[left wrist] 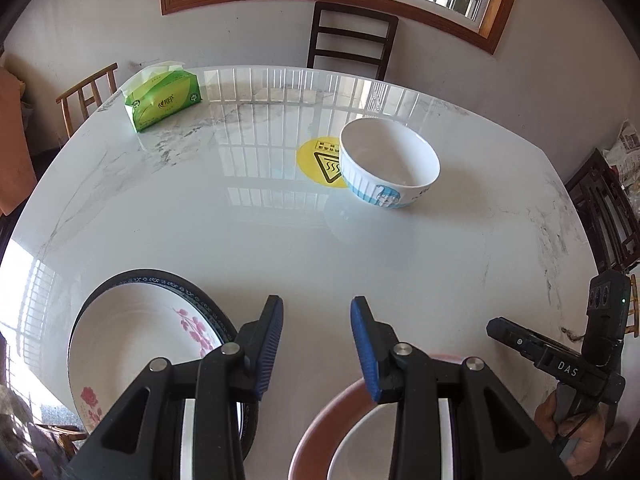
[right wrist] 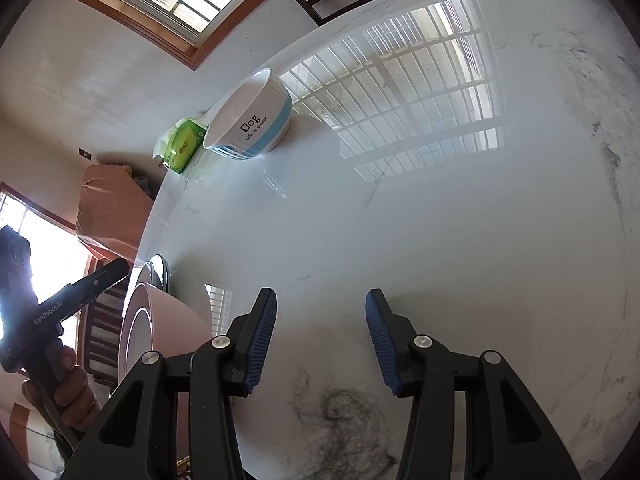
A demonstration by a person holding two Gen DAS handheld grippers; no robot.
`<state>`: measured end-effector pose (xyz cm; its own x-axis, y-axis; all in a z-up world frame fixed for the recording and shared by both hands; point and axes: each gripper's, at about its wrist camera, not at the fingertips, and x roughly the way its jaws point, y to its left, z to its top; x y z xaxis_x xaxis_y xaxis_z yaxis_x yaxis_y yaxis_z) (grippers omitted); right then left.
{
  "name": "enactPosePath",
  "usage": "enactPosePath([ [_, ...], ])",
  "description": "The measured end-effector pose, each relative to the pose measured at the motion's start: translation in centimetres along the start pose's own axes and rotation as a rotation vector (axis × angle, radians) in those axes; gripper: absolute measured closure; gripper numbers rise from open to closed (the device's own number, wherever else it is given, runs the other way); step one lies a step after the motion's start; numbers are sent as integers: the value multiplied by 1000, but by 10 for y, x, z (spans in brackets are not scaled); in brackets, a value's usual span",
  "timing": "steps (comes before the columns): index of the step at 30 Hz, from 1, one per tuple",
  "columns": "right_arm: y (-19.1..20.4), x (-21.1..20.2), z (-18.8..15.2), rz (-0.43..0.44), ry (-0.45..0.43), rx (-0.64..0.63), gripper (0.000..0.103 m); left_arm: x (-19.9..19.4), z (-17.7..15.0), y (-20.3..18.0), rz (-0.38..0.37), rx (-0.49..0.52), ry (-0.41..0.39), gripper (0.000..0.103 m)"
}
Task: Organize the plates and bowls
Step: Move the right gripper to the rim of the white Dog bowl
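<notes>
Both grippers are held apart-fingered and empty, low in their frames, as though a first pick is being weighed. The left gripper [left wrist: 317,334] is poised between a floral plate [left wrist: 132,344] at lower left and a brown-rimmed plate [left wrist: 340,420] at the bottom edge, both lying flat on the bench [left wrist: 280,240]. The white bowl [left wrist: 389,162] stands upright right of centre, well apart from the plates, partly over a yellow sticker [left wrist: 318,162]. The right gripper [right wrist: 321,336] is aimed at bare bench. A tissue pack [left wrist: 164,98] sits at upper left.
</notes>
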<state>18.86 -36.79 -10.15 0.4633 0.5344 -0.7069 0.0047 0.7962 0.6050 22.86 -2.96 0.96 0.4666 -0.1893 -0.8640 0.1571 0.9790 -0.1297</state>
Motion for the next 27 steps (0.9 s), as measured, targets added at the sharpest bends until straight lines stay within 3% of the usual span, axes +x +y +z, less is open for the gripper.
enactPosePath([
  [6, 4, 12, 31, -14, -21, -32, 58, 18, 37, 7, -12, -9, 12, 67],
  [10, 17, 13, 59, -26, -91, -106, 57, 29, 66, 7, -15, 8, -11, 67],
  [16, 42, 20, 104, -49, -144, -198, 46, 54, 102, -8, 1, 67, -27, 67],
  [22, 57, 39, 139, -29, -130, -207, 45, 81, 120, -22, 17, 116, 0, 67],
  [27, 71, 56, 154, -87, -134, -248, 45, 96, 129, -23, 10, 103, 25, 67],
])
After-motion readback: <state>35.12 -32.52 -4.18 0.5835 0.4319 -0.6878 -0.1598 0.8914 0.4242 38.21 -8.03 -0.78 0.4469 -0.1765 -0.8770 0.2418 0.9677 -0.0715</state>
